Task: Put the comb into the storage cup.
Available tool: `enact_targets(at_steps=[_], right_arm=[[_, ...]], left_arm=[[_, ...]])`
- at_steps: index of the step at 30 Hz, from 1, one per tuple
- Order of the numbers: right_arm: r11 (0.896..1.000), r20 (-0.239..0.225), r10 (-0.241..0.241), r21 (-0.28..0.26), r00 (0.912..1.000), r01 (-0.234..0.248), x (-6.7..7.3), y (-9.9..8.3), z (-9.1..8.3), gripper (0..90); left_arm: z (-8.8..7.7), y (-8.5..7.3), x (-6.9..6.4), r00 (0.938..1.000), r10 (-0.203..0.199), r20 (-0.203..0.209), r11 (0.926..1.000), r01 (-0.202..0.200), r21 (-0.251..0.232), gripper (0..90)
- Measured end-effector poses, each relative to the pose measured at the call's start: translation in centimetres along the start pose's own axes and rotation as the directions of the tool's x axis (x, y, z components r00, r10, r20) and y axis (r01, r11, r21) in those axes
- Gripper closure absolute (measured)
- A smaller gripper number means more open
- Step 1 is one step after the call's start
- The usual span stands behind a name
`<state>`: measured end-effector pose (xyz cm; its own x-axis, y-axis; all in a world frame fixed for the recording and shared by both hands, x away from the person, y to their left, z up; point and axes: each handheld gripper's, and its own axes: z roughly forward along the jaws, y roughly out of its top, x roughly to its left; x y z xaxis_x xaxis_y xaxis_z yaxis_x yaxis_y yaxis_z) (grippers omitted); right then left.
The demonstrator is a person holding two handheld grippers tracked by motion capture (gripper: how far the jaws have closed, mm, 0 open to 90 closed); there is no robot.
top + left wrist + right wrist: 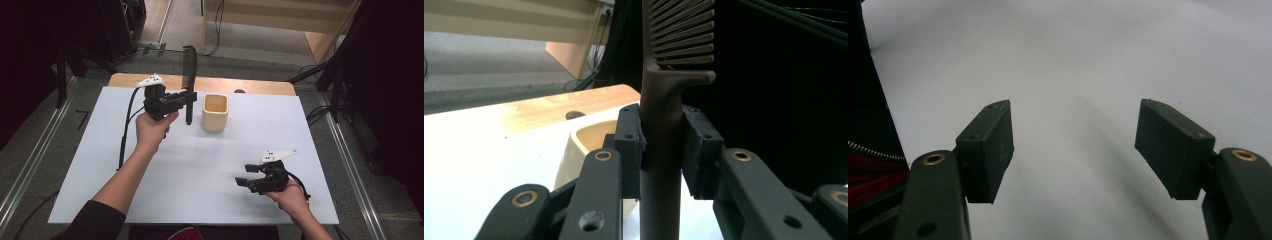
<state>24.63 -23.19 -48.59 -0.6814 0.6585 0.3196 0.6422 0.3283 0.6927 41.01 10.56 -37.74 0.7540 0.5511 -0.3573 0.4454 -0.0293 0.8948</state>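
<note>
A long black comb [189, 75] stands upright in the air, teeth end up, just left of a cream square cup [215, 113] on the white table [165, 165]. My left gripper [189, 96] is shut on the comb's handle; in the left gripper view both pads clamp the handle [661, 150] and the teeth [681, 35] rise above them, with the cup [584, 145] behind. My right gripper [242, 178] hovers low over the table's front right, open, with nothing between its pads [988, 150].
A wooden strip [200, 82] runs along the table's far edge. Dark stands and cables flank the table on both sides. A red and black garment [868, 170] shows at the edge of the right gripper view.
</note>
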Motion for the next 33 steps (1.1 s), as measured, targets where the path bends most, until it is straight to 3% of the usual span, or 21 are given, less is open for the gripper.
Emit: enact_targets(at_steps=[12, 21, 28, 33], right_arm=[[1.0, 0.008, 0.009, -0.011, 0.9999, -0.009, -0.3, -0.4, -0.8, 29.2], [1.0, 0.01, 0.016, -0.017, 0.9998, -0.016, -0.5, -0.6, -1.0, 29.3], [1.0, 0.005, 0.009, -0.008, 0.9999, -0.009, -0.5, -0.6, -0.8, 29.2], [1.0, 0.006, 0.013, -0.011, 0.9999, -0.013, -0.6, -0.6, -0.8, 29.2]], left_arm=[[2.7, 1.5, -0.2, 0.9999, -0.001, 0.016, 0.9999, 0.001, 0.017, 73.9], [4.2, 2.1, 0.3, 0.9994, -0.024, 0.024, 0.9997, 0.024, 0.0, 73.9], [5.6, 2.8, 0.2, 0.9999, -0.004, 0.015, 1.0, 0.004, 0.004, 73.9], [6.4, 3.0, 0.4, 0.9997, -0.016, 0.019, 0.9998, 0.016, -0.007, 73.9]])
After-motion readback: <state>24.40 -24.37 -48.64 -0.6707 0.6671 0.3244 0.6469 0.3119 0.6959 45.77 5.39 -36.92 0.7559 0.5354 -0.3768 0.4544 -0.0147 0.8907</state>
